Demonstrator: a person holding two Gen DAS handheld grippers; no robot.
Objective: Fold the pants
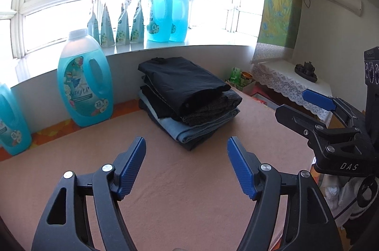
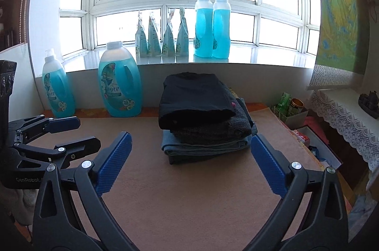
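**Pants stacked, both grippers idle**

Left edge: blue detergent bottles (image 2: 120, 82) against the wall below the windowsill (image 2: 248, 54). Left gripper (image 1: 186, 165) hovers above the bare pink cloth (image 1: 177, 203), jaws spread wide, holding nothing. Centre: stack of folded pants (image 2: 203, 113) lies at the far side of the cloth near the wall; black pair on top, a dark textured pair and denim beneath. Right gripper (image 2: 189, 163) likewise gapes empty, just short of the stack. No unfolded pants visible on the cloth. Judgement: folding appears finished, or the next pair is not yet brought in.
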